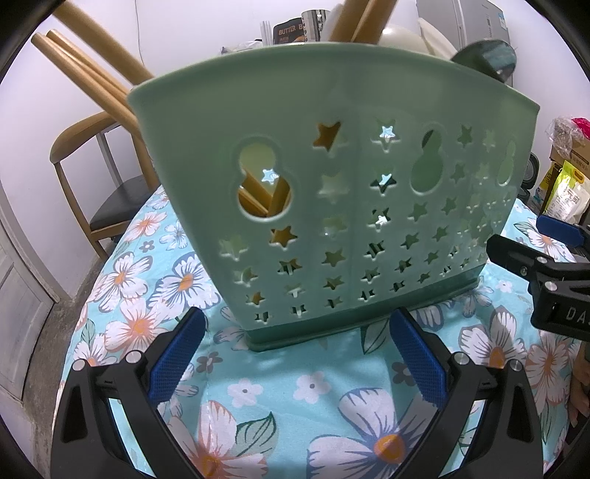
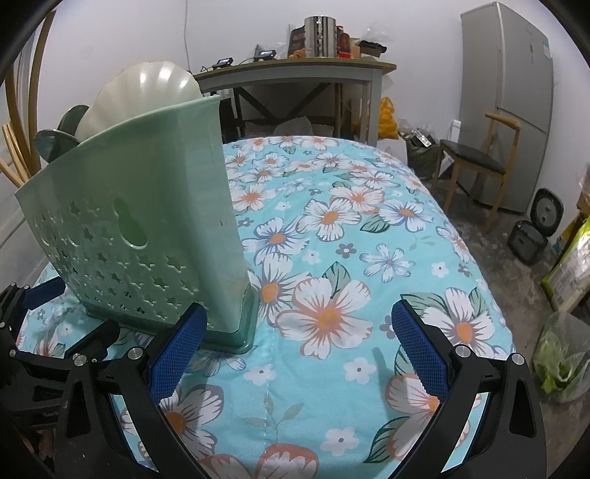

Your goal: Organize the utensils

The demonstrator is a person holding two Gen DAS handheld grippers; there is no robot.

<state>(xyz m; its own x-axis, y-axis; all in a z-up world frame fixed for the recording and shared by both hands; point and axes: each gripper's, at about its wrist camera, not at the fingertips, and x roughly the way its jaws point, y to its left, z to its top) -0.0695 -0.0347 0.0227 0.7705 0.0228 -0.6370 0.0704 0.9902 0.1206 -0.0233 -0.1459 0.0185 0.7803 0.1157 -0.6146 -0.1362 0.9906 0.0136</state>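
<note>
A green plastic utensil holder (image 1: 332, 206) with star-shaped holes stands upright on the floral tablecloth (image 1: 258, 398). Wooden chopsticks (image 1: 265, 195) show through its left cut-out, and wooden handles (image 1: 354, 18) stick out of its top. A cream ladle (image 2: 143, 95) and a dark green spoon (image 2: 62, 136) also rise from the holder (image 2: 140, 228). My left gripper (image 1: 297, 353) is open just in front of the holder's base, holding nothing. My right gripper (image 2: 298, 350) is open beside the holder's right end, empty. The right gripper (image 1: 545, 265) also shows in the left wrist view.
Wooden chairs (image 1: 92, 147) stand to the left of the table. Behind it are a side table (image 2: 295, 73) with a metal canister (image 2: 320, 37), a grey fridge (image 2: 505, 103), another chair (image 2: 475, 162), a rice cooker (image 2: 527, 239) and bags (image 2: 564, 353) on the floor.
</note>
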